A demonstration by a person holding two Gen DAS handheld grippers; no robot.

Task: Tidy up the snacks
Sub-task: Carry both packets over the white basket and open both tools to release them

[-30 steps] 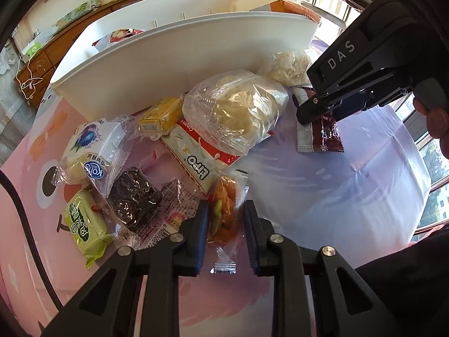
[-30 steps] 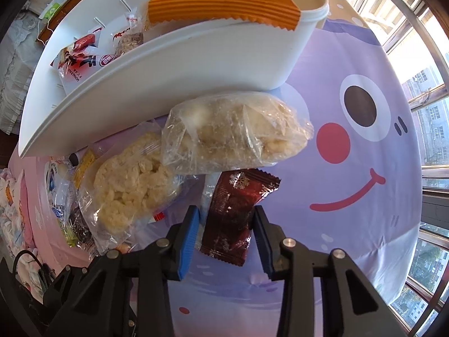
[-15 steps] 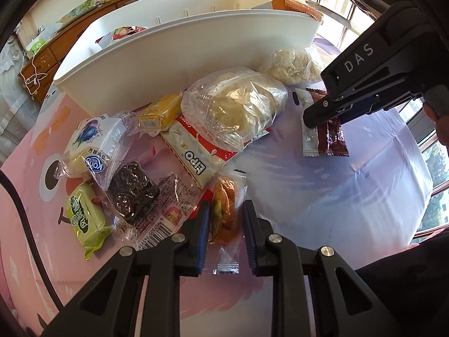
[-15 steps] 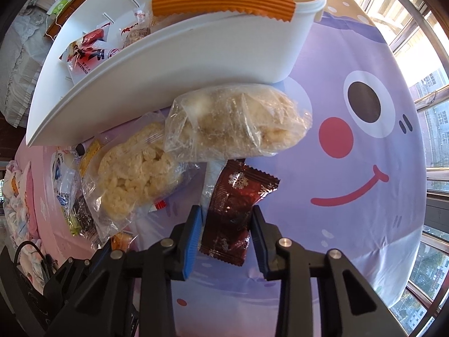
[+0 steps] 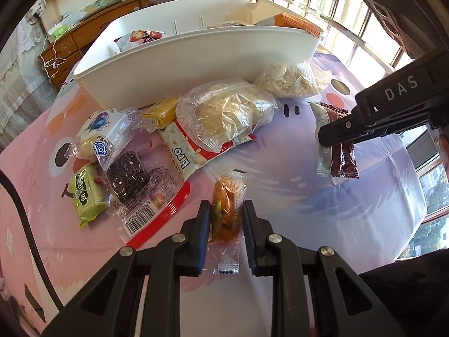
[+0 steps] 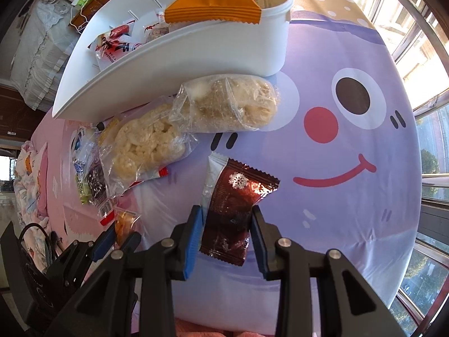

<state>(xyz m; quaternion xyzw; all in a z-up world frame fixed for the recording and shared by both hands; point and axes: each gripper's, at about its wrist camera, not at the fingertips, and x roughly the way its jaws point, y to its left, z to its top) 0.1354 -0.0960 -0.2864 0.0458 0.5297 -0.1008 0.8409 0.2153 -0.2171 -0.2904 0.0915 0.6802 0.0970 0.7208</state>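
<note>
Snacks: many wrapped packets lie on a counter (image 6: 350, 224) under a cartoon-face cloth, in front of a long white bin (image 5: 196, 64) that already has a few packets inside.
Left hand-held gripper (image 5: 226, 224): closed on a small clear packet (image 5: 228, 210) with an orange snack in it.
Right hand-held gripper (image 6: 226, 224): closed on a dark brown packet (image 6: 230, 210) with a snowflake mark.
Where the held packets are: both look lifted off the cloth, on the near side of the bin and well short of its rim.
Left packet's lie: long axis along the fingers, its far end towards the bin, a crimped end hanging back between the jaws.
Right packet's lie: long axis also roughly along the fingers, tilted a little right at the far end.
Step in hand: two picks appear made; the carry to the bin comes next.
Next move calls for: raising each packet above the bin's near wall, then letting go over a free section.
</note>
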